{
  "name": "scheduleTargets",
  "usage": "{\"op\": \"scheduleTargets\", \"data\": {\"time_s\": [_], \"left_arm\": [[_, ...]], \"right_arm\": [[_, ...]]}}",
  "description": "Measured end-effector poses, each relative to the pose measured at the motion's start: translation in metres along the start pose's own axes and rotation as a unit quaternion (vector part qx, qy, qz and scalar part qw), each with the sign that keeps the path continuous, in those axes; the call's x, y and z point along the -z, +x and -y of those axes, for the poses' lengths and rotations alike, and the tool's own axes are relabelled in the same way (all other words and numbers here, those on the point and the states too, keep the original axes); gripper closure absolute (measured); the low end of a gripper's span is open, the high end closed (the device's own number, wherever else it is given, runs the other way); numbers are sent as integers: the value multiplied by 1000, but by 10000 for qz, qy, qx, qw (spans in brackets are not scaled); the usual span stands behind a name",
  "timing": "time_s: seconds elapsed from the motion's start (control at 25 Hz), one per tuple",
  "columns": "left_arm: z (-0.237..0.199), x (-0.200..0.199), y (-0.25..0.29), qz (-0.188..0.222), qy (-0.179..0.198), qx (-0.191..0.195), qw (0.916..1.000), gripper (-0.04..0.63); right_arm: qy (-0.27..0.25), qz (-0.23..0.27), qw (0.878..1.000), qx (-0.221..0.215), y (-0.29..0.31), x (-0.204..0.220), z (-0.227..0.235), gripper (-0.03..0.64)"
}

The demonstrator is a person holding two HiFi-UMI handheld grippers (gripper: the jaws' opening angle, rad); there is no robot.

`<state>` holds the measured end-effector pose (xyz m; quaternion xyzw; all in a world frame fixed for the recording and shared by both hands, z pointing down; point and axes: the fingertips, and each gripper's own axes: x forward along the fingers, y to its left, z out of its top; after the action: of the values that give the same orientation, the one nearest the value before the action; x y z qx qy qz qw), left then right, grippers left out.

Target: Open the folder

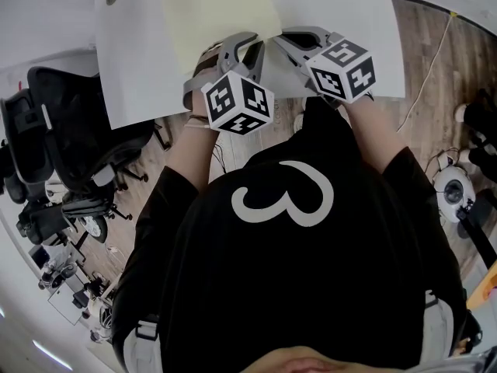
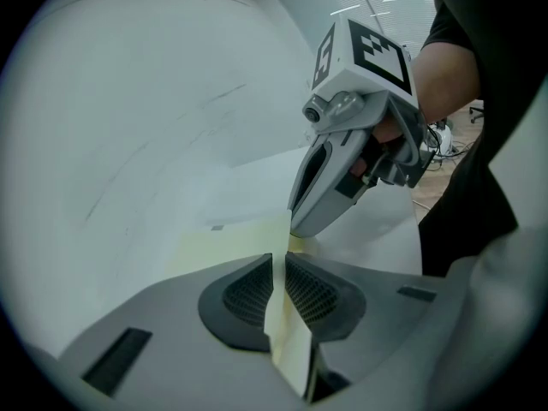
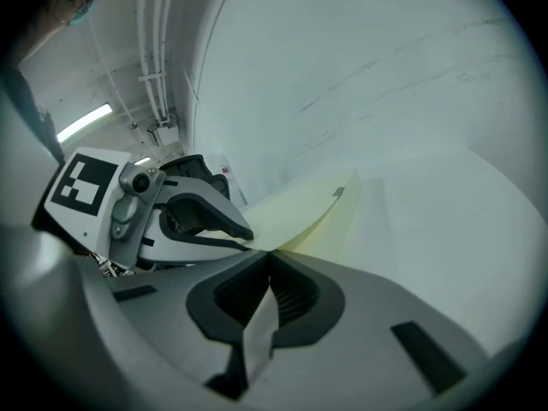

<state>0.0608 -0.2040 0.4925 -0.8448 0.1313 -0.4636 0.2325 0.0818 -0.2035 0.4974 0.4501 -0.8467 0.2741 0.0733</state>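
a person in a black shirt (image 1: 287,247) stands over a white table (image 1: 342,6), a claw in each hand, both tips meeting at the near edge of a pale yellow folder (image 1: 217,6) that lies flat at twelve o'clock in the head view. the left gripper (image 1: 252,45) reaches in from seven o'clock and the right gripper (image 1: 283,41) from five o'clock, their marker cubes side by side and their tips just beside each other.

seen along its own jaws, the left claw is pinched tight on a thin yellow leaf of the folder, which runs down between the ribbed pads (image 2: 312,294) – the other claw's nose touches the same edge at one o'clock. the right claw is likewise clamped on a thin sheet at the folder's edge, with the left one at nine o'clock of it. beyond its pads the folder shows two yellow layers, the upper one bowed a little off the lower.

an office chair (image 1: 78,130) stands at nine o'clock in the head view, and wooden floor (image 1: 435,68) shows at two o'clock.
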Motion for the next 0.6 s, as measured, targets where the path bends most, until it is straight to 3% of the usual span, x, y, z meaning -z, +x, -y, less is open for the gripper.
{"op": "scheduleTargets", "data": {"time_s": [0.6], "left_arm": [[-7, -3, -10, 199, -425, -23, 9989, 558]], "right_arm": [[-571, -64, 9977, 348, 4, -3, 6, 592]]}}
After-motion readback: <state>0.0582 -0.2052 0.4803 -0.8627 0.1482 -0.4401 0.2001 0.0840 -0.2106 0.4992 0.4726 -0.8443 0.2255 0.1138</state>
